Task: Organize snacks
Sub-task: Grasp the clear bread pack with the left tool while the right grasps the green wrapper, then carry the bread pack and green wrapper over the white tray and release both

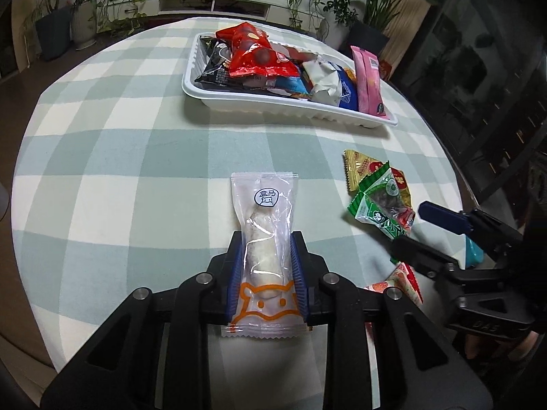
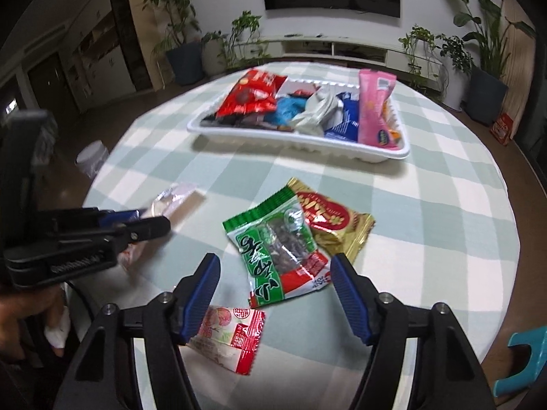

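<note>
My left gripper (image 1: 266, 239) is shut on a clear packet holding a white roll (image 1: 265, 235), just above the checked tablecloth; both also show in the right wrist view, gripper (image 2: 150, 220), packet (image 2: 174, 198). My right gripper (image 2: 275, 263) is open and empty, its jaws either side of a green snack packet (image 2: 277, 249) that overlaps a gold and red packet (image 2: 333, 220). A red and white packet (image 2: 230, 336) lies by its left finger. The white tray (image 1: 290, 107) at the far side holds several snacks, also seen in the right wrist view (image 2: 297, 143).
The round table's edge (image 2: 512, 273) curves close on the right. A teal chair (image 2: 523, 358) stands beyond it. Potted plants and a low white cabinet (image 2: 342, 48) stand behind the table. A white bin (image 2: 90, 157) sits on the floor to the left.
</note>
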Tool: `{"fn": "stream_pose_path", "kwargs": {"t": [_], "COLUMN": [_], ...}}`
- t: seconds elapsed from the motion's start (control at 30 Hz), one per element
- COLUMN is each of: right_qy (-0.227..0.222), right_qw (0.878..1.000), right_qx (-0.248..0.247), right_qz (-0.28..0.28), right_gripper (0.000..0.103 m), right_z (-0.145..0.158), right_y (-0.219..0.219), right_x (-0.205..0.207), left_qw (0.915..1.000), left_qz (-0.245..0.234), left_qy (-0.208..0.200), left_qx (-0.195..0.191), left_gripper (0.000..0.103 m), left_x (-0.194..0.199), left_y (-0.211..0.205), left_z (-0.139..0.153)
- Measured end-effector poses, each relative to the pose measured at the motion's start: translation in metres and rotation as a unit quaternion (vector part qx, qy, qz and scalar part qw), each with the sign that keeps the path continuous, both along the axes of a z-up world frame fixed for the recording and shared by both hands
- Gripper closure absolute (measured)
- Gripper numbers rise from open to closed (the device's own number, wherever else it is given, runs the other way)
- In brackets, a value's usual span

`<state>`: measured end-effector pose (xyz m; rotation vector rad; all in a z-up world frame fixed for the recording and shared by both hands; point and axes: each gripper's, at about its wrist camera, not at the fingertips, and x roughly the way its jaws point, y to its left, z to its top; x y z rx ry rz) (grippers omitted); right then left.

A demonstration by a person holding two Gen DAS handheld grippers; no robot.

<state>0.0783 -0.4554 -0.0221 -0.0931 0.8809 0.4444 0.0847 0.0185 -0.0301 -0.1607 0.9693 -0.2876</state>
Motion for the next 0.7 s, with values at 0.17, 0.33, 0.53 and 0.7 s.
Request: {"fn": "stream_pose_path", "kwargs": {"t": [0.17,0.33,0.53,0.7], "right_qy": [0.024,0.023,0.008,-0.022], "right_qw": [0.999,0.999,0.999,0.996], "right_qx": [-0.031,-0.043,-0.053,-0.090], "right_qz": [0.001,-0.002,0.009,0.018], "right_gripper": [0.033,0.034,0.050,0.043], "right_z": [-0.016,-0.020,-0.017,-0.015], "right_y": [0.008,0.010,0.016,0.026], "right_x": [0.007,0.009,0.006,0.000], "left_qw": [0.9999,0.9998,0.9998,0.9998], "left_qz": [-0.008,-0.012,-0.012,-0.010], "left_qy": [0.000,0.001,0.002,0.003], "left_qx": [-0.007,-0.015,-0.018,-0.017], "left_gripper": [0.079,0.079,0.079,0.079], "left_x": [-0.001,-0.002,-0.002,-0.002], "left_y": [-0.002,-0.002,-0.001,-0.001], "left_z": [-0.001,-0.001,-0.002,-0.003]}}
